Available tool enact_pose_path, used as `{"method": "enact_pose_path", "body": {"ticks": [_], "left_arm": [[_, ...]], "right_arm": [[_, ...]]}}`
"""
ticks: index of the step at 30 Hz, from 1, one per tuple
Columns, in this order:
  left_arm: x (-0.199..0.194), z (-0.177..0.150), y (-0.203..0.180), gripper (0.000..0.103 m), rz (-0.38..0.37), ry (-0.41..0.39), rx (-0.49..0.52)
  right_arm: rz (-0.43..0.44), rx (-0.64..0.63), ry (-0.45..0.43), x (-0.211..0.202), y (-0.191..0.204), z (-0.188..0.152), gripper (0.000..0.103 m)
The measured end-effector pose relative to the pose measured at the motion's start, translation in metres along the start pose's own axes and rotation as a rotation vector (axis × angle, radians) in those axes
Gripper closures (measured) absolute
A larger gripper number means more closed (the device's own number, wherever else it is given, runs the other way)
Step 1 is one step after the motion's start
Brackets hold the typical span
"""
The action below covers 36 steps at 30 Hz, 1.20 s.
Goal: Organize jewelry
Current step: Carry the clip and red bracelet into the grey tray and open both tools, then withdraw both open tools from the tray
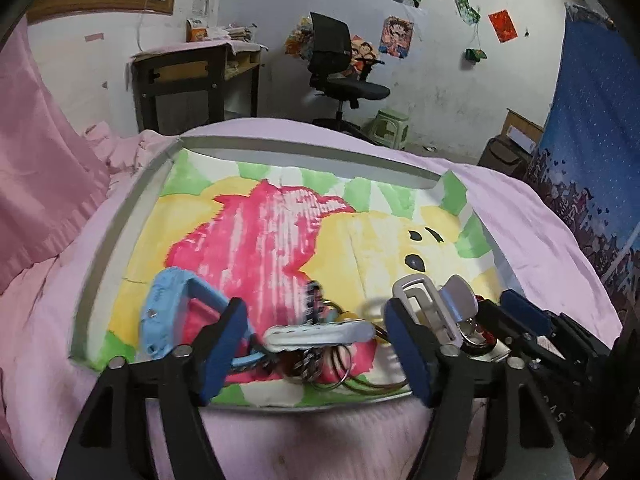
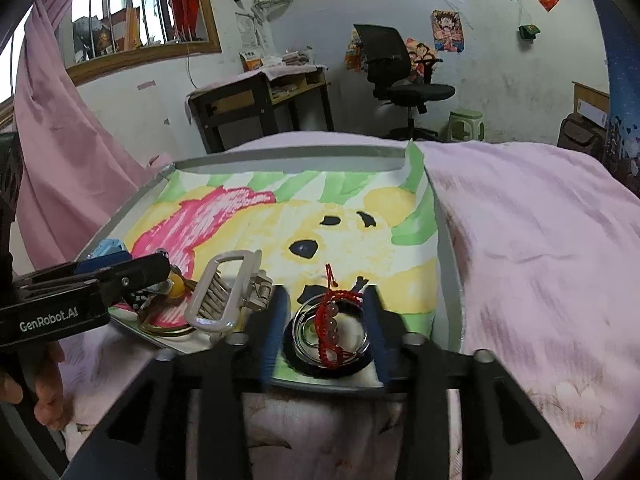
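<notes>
A grey tray (image 1: 280,146) lined with a coloured drawing lies on a pink bed. My left gripper (image 1: 316,344) stands open over a heap at the tray's near edge: a white hair clip (image 1: 320,334), key rings and a chain (image 1: 312,364). A blue band (image 1: 168,316) lies outside its left finger. A white claw clip (image 1: 432,304) rests by its right finger. My right gripper (image 2: 326,320) is open, its blue pads flanking silver bangles (image 2: 304,328) with a red beaded string bracelet (image 2: 330,320) lying across them. The claw clip (image 2: 224,296) lies to its left.
The tray's rim (image 2: 280,156) rises at the far side and the right. Pink bedding (image 2: 540,240) surrounds it. A person's hand (image 2: 44,380) holds the left gripper (image 2: 156,276) at the left. A desk (image 2: 260,104), an office chair (image 2: 404,76) and a green stool (image 2: 466,124) stand beyond.
</notes>
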<state>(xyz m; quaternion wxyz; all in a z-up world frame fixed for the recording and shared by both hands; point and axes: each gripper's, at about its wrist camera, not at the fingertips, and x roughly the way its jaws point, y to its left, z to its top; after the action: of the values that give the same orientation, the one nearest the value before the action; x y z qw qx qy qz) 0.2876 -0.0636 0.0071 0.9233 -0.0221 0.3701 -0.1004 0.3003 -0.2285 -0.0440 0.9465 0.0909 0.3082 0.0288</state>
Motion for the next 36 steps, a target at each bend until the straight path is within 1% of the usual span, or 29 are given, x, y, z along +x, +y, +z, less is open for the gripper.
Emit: {"method": "enact_pose_path", "body": {"ticks": [4,6,7,8,9,12,14,15,16,18,20,22,25,26,31,36], "left_arm": [[-0.016,-0.003,0.008,0.026,-0.014,-0.035,-0.029],[-0.027,-0.006,0.011,0.021,-0.02,-0.059,-0.038],[-0.035,-0.008,0.013,0.02,-0.021,-0.078,-0.041],[-0.041,-0.01,0.014,0.016,-0.022,-0.092,-0.044],[-0.047,-0.013,0.016,0.012,-0.023,-0.107,-0.048],[-0.066,-0.022,0.021,0.006,-0.022,-0.156,-0.067],[-0.077,-0.027,0.024,0.005,-0.021,-0.182,-0.07],[-0.084,-0.031,0.026,0.004,-0.015,-0.196,-0.07],[-0.09,-0.035,0.027,0.003,-0.008,-0.21,-0.07],[-0.101,-0.041,0.027,0.002,-0.002,-0.231,-0.069],[-0.114,-0.05,0.028,0.001,0.0,-0.254,-0.065],[-0.126,-0.061,0.028,0.001,0.01,-0.274,-0.054],[-0.141,-0.075,0.027,0.0,0.026,-0.289,-0.032],[-0.146,-0.079,0.027,0.0,0.029,-0.294,-0.03],[-0.167,-0.104,0.028,0.0,0.048,-0.335,-0.025],[-0.178,-0.123,0.028,0.0,0.069,-0.358,-0.023]], "right_arm": [[-0.01,-0.018,-0.029,-0.014,0.005,0.001,0.066],[-0.014,-0.028,-0.054,-0.025,0.009,0.002,0.058],[-0.016,-0.03,-0.066,-0.03,0.01,0.003,0.052],[-0.014,-0.032,-0.082,-0.038,0.012,0.003,0.049],[-0.01,-0.034,-0.094,-0.045,0.013,0.002,0.047],[-0.006,-0.035,-0.128,-0.065,0.016,0.0,0.038],[-0.01,-0.031,-0.155,-0.08,0.017,-0.003,0.027],[-0.009,-0.029,-0.163,-0.086,0.016,-0.004,0.025],[-0.009,-0.026,-0.173,-0.093,0.016,-0.007,0.02],[-0.009,-0.022,-0.194,-0.108,0.015,-0.012,0.016],[-0.005,-0.02,-0.208,-0.119,0.015,-0.017,0.01],[0.0,-0.021,-0.225,-0.132,0.016,-0.023,0.006],[0.0,-0.03,-0.24,-0.15,0.018,-0.035,0.004],[-0.001,-0.03,-0.246,-0.155,0.019,-0.04,0.002],[0.005,-0.038,-0.263,-0.179,0.024,-0.063,0.001],[0.004,-0.049,-0.259,-0.19,0.025,-0.076,0.001]]}}
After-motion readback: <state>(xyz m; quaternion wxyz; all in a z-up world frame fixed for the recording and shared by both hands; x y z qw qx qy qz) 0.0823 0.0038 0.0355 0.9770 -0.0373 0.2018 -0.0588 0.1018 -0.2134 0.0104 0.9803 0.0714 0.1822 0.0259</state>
